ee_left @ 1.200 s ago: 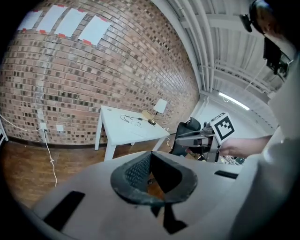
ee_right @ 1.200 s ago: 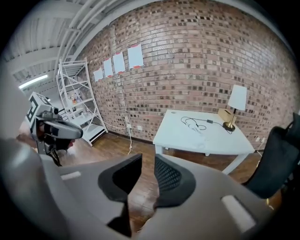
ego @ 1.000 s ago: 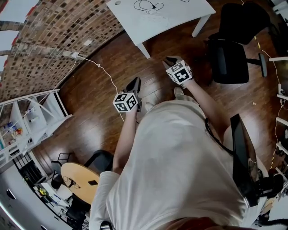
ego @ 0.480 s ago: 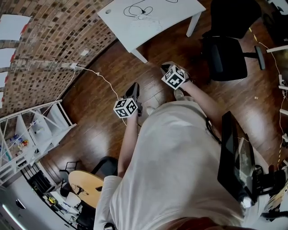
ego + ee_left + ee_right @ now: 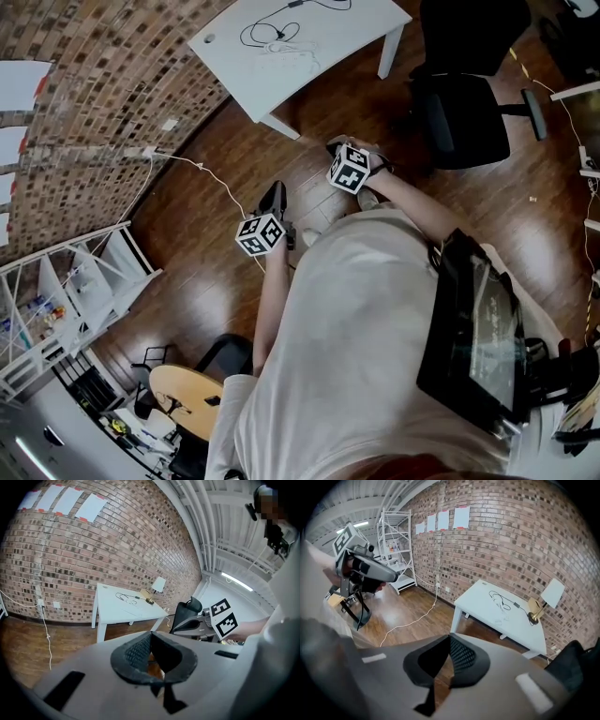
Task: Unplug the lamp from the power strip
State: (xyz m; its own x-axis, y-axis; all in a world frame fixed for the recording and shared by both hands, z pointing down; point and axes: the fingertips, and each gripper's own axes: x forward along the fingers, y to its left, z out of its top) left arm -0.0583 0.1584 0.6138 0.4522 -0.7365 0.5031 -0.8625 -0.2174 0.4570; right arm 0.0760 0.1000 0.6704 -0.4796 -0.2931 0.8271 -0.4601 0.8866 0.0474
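Observation:
A lamp (image 5: pixel 159 585) with a white shade and brass base stands at the far end of the white table (image 5: pixel 112 609); the right gripper view shows the lamp (image 5: pixel 552 594) too. A dark cable (image 5: pixel 273 32) lies coiled on the table top (image 5: pixel 319 42). I cannot make out a power strip. My left gripper (image 5: pixel 275 195) is over the wooden floor, short of the table, shut and empty (image 5: pixel 150 637). My right gripper (image 5: pixel 335 145) is closer to the table; its jaws (image 5: pixel 450 639) have just been closing and are shut with nothing between them.
A white cord (image 5: pixel 202 169) runs from a wall outlet across the floor. A black office chair (image 5: pixel 459 103) stands right of the table. A white shelf unit (image 5: pixel 66 291) lines the brick wall at left. A round wooden table (image 5: pixel 183 398) is behind me.
The table has drawn nearer in the head view as the person moved toward it. Both grippers have come forward and lower, and the right gripper's marker cube has rolled.

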